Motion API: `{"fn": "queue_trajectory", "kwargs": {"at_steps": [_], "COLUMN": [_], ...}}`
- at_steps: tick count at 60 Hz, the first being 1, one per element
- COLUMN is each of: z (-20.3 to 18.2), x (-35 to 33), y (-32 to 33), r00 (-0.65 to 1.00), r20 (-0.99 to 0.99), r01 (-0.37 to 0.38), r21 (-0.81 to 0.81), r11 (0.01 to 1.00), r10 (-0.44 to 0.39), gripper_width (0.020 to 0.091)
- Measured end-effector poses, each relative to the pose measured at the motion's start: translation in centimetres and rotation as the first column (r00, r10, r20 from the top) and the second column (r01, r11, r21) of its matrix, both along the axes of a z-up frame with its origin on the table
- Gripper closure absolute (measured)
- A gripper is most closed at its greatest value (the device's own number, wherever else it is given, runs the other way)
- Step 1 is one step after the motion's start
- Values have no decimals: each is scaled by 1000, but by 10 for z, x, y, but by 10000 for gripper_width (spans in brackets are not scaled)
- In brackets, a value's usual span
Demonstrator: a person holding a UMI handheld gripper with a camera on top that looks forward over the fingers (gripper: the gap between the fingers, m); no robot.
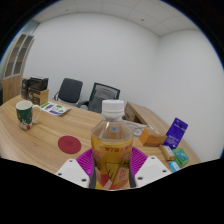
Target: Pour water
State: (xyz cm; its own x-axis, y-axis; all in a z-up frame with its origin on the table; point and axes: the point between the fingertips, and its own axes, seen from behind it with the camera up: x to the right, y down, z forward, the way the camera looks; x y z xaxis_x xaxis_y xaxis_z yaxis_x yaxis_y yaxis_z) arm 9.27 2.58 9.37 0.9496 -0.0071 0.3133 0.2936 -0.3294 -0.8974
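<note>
Between the two fingers of the hand-held gripper stands a clear plastic bottle with a white cap and a yellow-green label, upright, filled with amber liquid, and the purple pads press against its sides so that the gripper pinches it. Beyond the bottle stretches a light wooden table bearing a round pink coaster just to the left, a green-patterned paper cup farther off, and a purple box to the right, with black office chairs at the far edge
</note>
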Motion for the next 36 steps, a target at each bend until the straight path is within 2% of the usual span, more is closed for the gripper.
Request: {"fn": "queue_trajectory", "kwargs": {"at_steps": [8, 13, 19, 30, 36], "z": [49, 61, 68, 71, 73], "x": [-68, -119, -166, -216, -219], "y": [26, 43, 65, 90, 94], "r00": [918, 762, 500, -4, -166], "r20": [387, 627, 828, 943, 918], "r01": [-83, -142, -178, -136, -64], "r21": [-17, -82, -191, -330, -375], "r11": [996, 986, 965, 934, 925], "r10": [83, 162, 255, 332, 361], "gripper_width": [649, 650, 651, 653, 651]}}
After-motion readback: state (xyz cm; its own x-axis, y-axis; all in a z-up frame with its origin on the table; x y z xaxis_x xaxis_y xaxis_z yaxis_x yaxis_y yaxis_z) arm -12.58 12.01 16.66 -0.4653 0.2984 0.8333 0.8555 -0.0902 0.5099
